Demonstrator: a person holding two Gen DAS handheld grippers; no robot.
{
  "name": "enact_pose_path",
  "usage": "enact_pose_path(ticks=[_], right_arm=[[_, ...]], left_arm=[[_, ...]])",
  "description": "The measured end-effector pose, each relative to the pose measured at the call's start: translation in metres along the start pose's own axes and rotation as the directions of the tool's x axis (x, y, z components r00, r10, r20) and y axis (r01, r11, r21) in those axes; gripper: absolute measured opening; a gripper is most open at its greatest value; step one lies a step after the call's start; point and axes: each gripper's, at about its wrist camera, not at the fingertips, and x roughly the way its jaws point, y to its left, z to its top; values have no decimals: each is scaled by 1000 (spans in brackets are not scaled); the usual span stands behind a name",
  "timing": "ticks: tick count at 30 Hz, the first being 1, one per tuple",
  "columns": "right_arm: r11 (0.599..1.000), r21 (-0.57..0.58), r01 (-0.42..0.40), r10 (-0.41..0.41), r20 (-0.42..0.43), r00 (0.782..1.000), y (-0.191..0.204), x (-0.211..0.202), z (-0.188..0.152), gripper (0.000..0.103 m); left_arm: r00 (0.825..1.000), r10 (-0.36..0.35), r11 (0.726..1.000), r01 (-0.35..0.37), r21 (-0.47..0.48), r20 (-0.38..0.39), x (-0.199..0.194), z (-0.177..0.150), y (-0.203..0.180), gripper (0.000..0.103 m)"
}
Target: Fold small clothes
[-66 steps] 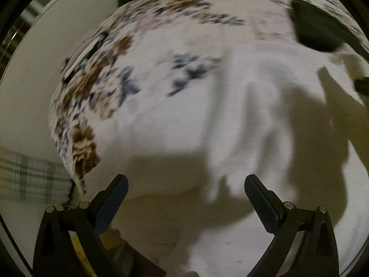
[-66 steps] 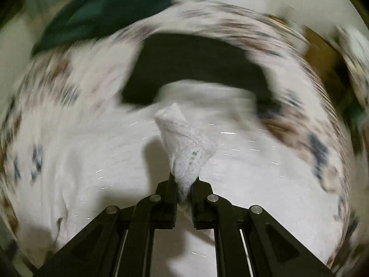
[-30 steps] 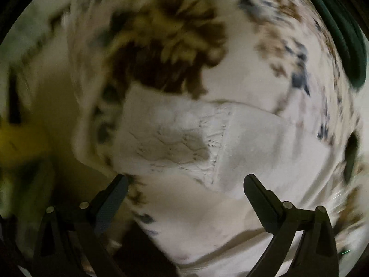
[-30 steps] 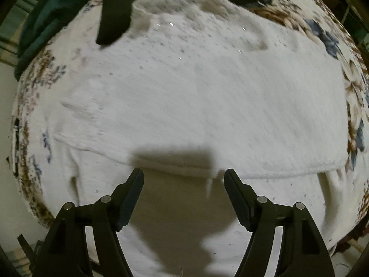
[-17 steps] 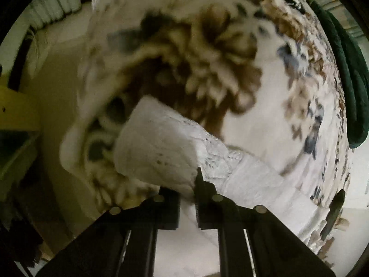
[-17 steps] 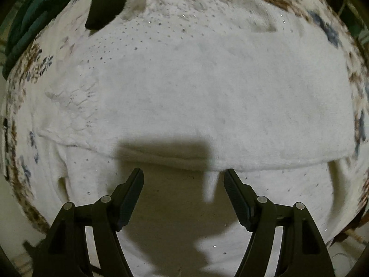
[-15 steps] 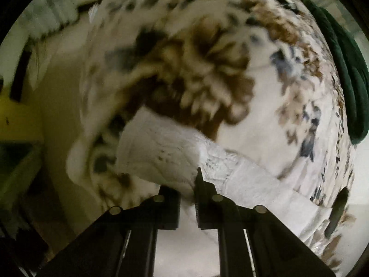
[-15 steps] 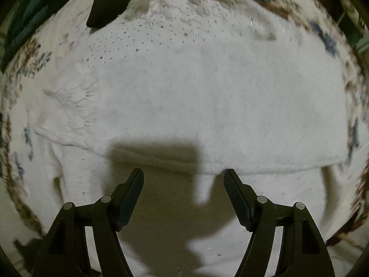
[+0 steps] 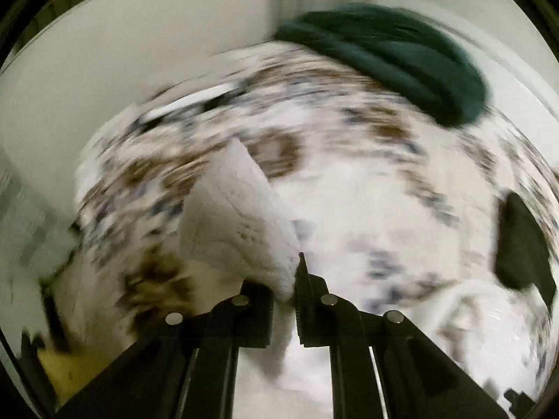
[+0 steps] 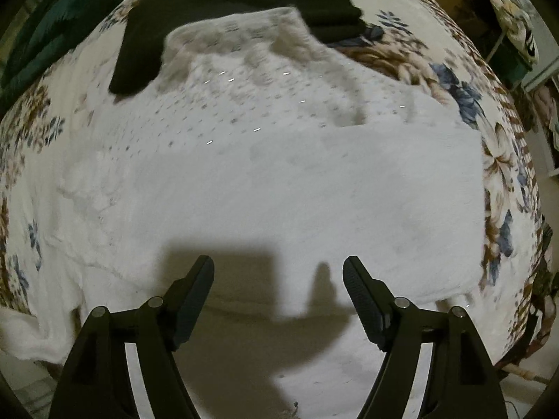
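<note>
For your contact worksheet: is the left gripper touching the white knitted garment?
Touching. The left wrist view shows the left gripper shut on a corner of the white garment, cloth pinched between its jaws.

Sweater [image 10: 279,181] lies spread on the bed [image 10: 503,160], its far edge overlapping a dark garment [image 10: 223,3]. Blanket [image 9: 394,52] sits at the bed's far end. Sweater corner sits between the left hand-held gripper [image 9: 283,288] fingers.

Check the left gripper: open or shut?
Shut: the left gripper pinches a lifted corner of the white knit garment between its black fingers.
</note>
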Motion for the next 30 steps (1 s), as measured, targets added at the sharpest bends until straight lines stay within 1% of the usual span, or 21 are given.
enact_pose_path(ticks=[2,3,5,6,8,10,11,13,14,15,17,18,20,21,22,23,24,25,27,28,30], right_arm=[[1000,26,-14,14,5,1000,-18,-5,5,78],[999,34,-16,16,8,1000,-26,-7,6,78],[999,45,-12,12,8,1000,-48,-8,10,78],[999,52,-9,9,7,1000,-59,-8,10,78],[997,72,1,-1,-3,1000,-86,-5,14,78],[995,95,6,-5,-12,1000,-113,-1,17,78],[994,106,14,-12,-20,1000,-127,1,18,78],[992,127,21,-18,-31,999,-152,3,18,78],[990,138,25,-21,-37,999,-166,4,18,78],[989,148,29,-23,-43,999,-179,4,18,78],[985,171,21,-13,-52,999,-202,3,18,78],[983,183,13,-2,-60,998,-213,2,18,78],[978,208,-10,26,-73,997,-230,0,16,78],[975,219,-31,49,-76,996,-237,-1,15,78],[971,232,-58,78,-80,994,-242,-3,16,78],[966,244,-90,113,-79,990,-247,-5,17,78],[960,252,-120,144,-76,987,-249,-6,18,78],[955,254,-153,176,-70,982,-249,-7,21,78],[945,248,-212,232,-55,971,-242,-11,29,78],[940,244,-240,258,-47,965,-235,-12,33,78],[920,239,-311,327,-33,944,-219,-11,46,78]], left_arm=[[999,-53,995,52,88,5,-5,-1,-50,8],[996,-90,984,88,157,4,-9,-8,-88,8],[991,-136,958,133,252,-7,-16,-23,-143,8],[984,-175,932,175,316,-26,-21,-39,-182,8],[976,-213,890,217,401,-54,-31,-62,-233,8],[963,-250,832,267,486,-102,-40,-95,-286,8],[957,-263,812,289,508,-124,-43,-108,-304,8],[938,-288,770,346,536,-191,-50,-136,-341,10],[934,-287,759,356,544,-212,-53,-145,-353,12],[933,-282,751,360,554,-224,-57,-154,-364,12],[931,-292,741,366,563,-221,-68,-163,-374,16],[927,-306,739,374,560,-216,-73,-165,-373,18],[926,-320,746,377,549,-202,-80,-164,-367,38],[928,-320,753,371,543,-190,-79,-163,-366,44],[932,-315,766,362,531,-181,-77,-158,-358,62],[936,-307,784,350,512,-170,-74,-152,-347,75],[941,-299,796,339,502,-160,-72,-150,-342,79],[948,-281,813,318,487,-148,-68,-146,-335,85],[967,-222,857,254,449,-123,-61,-134,-300,85],[973,-202,869,232,436,-115,-59,-131,-289,85],[985,-130,904,165,393,-113,-50,-124,-256,85]])
